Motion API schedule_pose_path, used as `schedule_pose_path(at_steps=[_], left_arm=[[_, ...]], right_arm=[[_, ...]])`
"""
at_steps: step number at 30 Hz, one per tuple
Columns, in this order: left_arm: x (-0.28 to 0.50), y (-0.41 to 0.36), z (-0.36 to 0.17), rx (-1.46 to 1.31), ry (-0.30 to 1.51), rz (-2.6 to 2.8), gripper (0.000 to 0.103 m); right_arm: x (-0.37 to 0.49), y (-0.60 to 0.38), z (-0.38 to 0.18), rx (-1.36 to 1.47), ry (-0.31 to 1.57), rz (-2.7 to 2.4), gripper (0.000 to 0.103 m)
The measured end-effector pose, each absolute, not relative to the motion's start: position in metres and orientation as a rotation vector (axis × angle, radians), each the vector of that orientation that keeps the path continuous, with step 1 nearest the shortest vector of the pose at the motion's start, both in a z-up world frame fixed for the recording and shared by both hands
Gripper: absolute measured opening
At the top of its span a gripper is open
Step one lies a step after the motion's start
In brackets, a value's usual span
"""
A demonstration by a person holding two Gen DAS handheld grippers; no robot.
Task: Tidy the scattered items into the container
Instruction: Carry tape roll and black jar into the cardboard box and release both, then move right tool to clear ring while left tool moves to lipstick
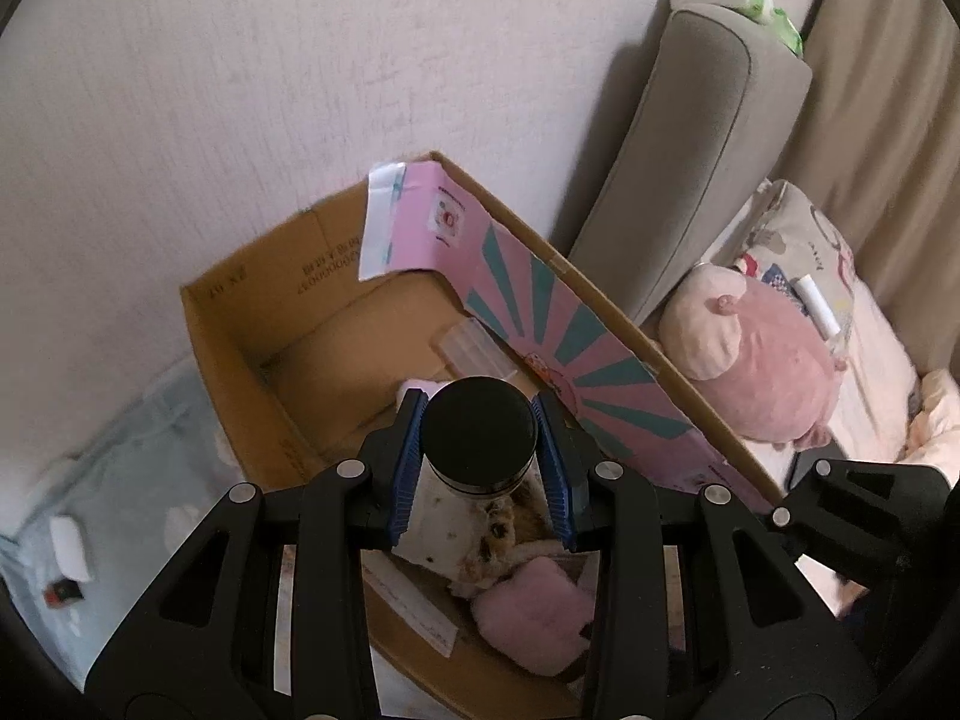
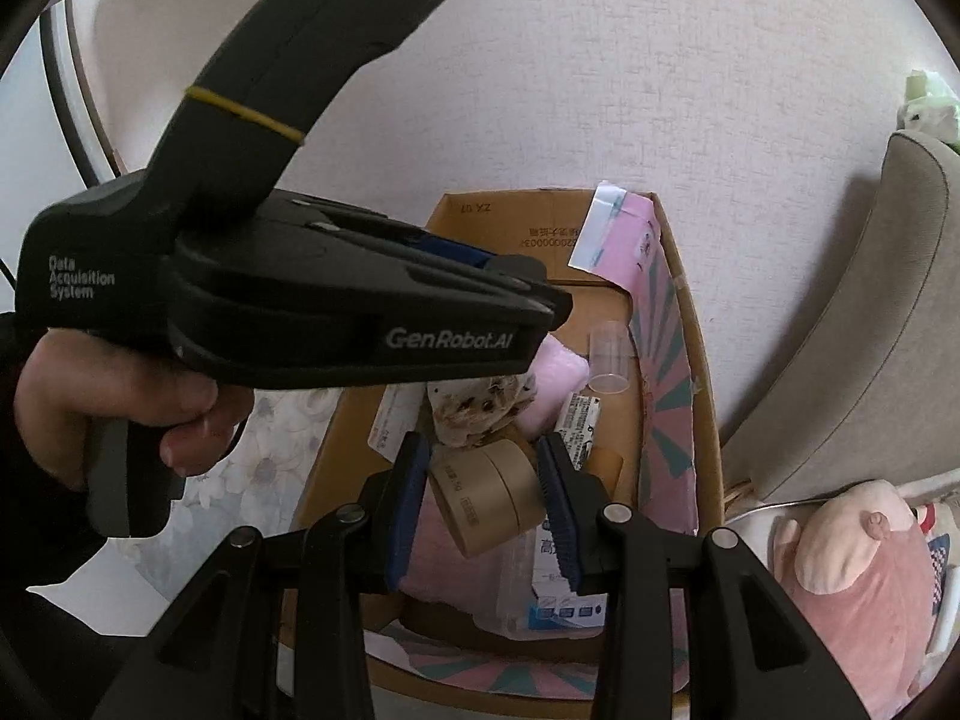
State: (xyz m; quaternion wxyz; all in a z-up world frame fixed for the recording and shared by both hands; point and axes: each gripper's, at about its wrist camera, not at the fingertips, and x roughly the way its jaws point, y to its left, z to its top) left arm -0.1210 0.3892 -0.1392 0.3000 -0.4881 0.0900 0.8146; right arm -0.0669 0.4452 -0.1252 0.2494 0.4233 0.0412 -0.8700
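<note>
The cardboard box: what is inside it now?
Inside the cardboard box lie a clear plastic cup, a pink fluffy cloth and a blue-and-white carton. The box's floor under them is mostly covered.

Left tool (image 1: pixel 478 461) and right tool (image 2: pixel 483 504) both clamped, angled downward.

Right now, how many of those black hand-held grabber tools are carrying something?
2. The left gripper holds a black-lidded jar above the cardboard box; the right gripper holds a brown tape roll over the same box.
</note>
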Motion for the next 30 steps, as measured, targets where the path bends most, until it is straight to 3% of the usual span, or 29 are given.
schedule_pose_path(at_steps=[2, 3, 4, 5, 7, 30], left_arm=[[-0.126, 0.389, -0.144, -1.353, 0.206, 2.154, 0.037], [-0.128, 0.387, -0.146, -1.374, 0.197, 2.154, 0.050], [-0.129, 0.386, -0.147, -1.388, 0.187, 2.154, 0.065], [-0.130, 0.384, -0.147, -1.388, 0.178, 2.158, 0.101], [-0.126, 0.379, -0.141, -1.354, 0.168, 2.188, 0.102], [-0.092, 0.277, -0.083, -1.253, 0.090, 2.345, 0.103]], right_arm=[[-0.067, 0.446, -0.123, 1.131, 0.121, -2.392, 0.038], [-0.068, 0.446, -0.122, 1.121, 0.109, -2.387, 0.042], [-0.068, 0.447, -0.122, 1.114, 0.092, -2.378, 0.048], [-0.069, 0.447, -0.121, 1.114, 0.079, -2.375, 0.056], [-0.070, 0.448, -0.122, 1.132, 0.073, -2.389, 0.064], [-0.044, 0.407, -0.099, 1.102, 0.076, -2.417, 0.064]])
